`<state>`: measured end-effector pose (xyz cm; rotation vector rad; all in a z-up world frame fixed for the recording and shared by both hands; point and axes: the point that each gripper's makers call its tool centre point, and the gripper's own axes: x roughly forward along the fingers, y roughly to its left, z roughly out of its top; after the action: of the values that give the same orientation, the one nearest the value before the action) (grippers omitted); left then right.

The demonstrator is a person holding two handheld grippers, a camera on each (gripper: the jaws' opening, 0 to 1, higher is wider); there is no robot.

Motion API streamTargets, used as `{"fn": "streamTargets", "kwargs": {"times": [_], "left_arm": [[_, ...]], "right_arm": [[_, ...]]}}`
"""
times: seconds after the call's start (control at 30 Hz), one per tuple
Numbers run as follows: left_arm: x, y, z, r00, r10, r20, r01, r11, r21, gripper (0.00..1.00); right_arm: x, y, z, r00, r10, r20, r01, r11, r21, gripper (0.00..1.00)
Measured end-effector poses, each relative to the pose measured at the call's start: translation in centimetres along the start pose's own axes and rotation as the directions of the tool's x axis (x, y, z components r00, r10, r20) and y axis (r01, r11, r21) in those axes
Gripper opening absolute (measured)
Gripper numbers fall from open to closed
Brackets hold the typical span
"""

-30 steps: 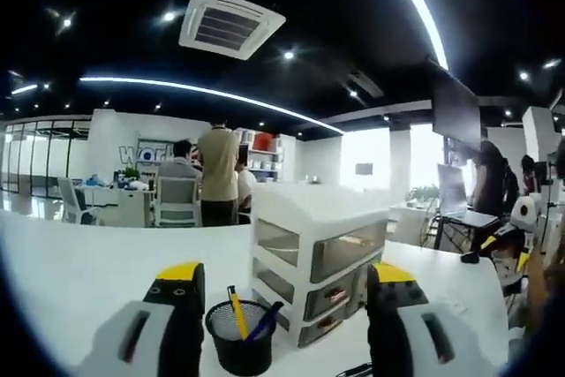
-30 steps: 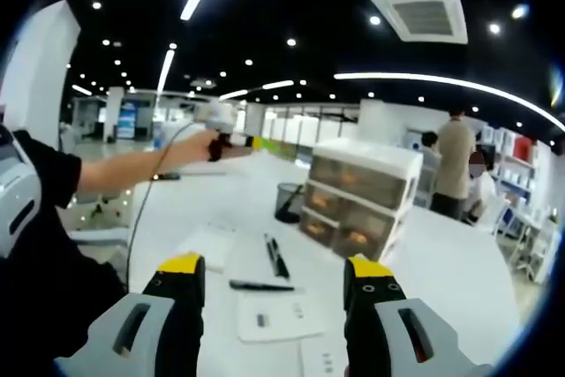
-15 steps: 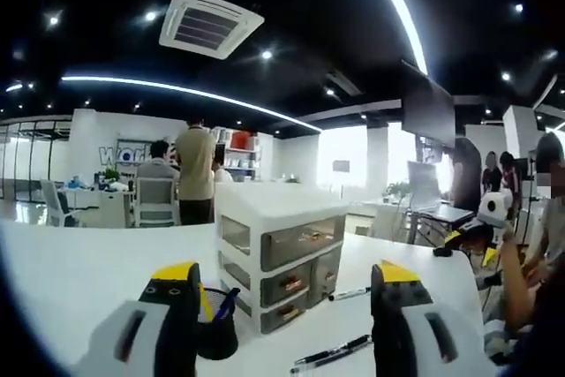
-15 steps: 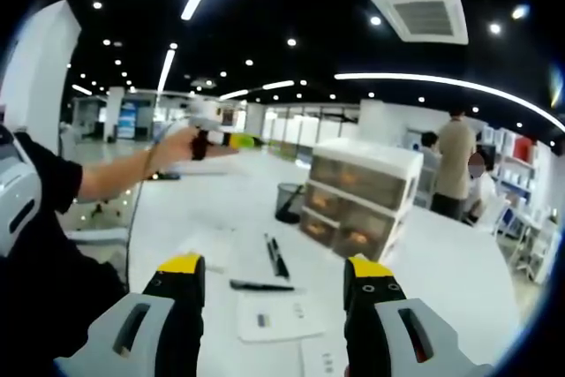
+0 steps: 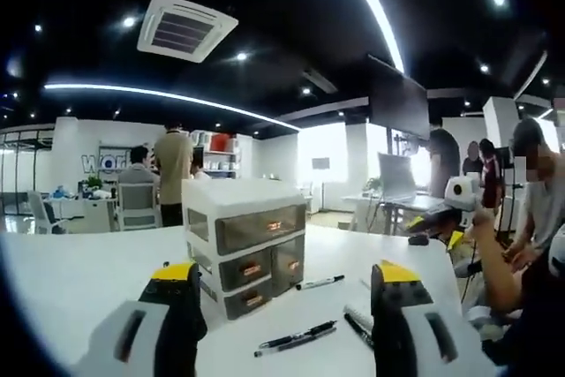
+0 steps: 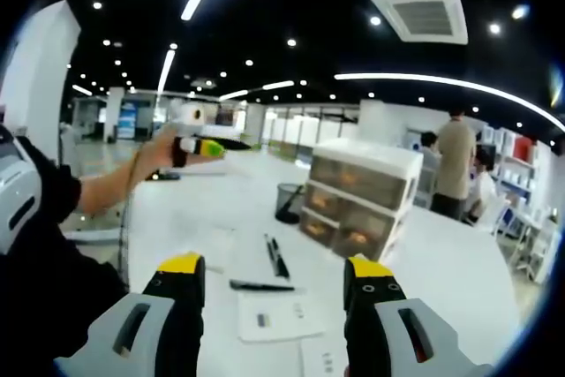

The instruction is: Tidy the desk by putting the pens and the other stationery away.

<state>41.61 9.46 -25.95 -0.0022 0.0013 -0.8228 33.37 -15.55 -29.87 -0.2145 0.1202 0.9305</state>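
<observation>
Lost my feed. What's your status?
Both grippers open, empty. Pens loose on the desk beside the drawer unit. Pen cup unobstructed.

Each gripper, left (image 5: pixel 283 282) and right (image 6: pixel 276 275), has two pale grey jaws with a dark slot in the side, black inner faces and yellow tips marked with small black dots. The person's sleeve (image 6: pixel 44 184) is black and short; a thin dark cable (image 6: pixel 126 218) hangs from the raised hand (image 6: pixel 159 148).
</observation>
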Motion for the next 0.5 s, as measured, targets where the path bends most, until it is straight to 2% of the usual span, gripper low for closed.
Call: {"fn": "streamTargets", "kwargs": {"times": [0.2, 0.5], "left_arm": [[-1.4, -1.2, -0.7, 1.0, -0.02, 0.004, 0.02, 1.0, -0.006, 0.78], [-3.2, -1.9, -1.7, 0.999, -0.032, 0.023, 0.032, 0.999, -0.031, 0.77]], "right_arm": [[-0.1, 0.0, 0.0, 1.0, -0.002, 0.002, 0.002, 1.0, 0.001, 0.6], [0.0, 0.0, 0.1, 1.0, 0.0, 0.001, 0.0, 1.0, -0.001, 0.6]]}}
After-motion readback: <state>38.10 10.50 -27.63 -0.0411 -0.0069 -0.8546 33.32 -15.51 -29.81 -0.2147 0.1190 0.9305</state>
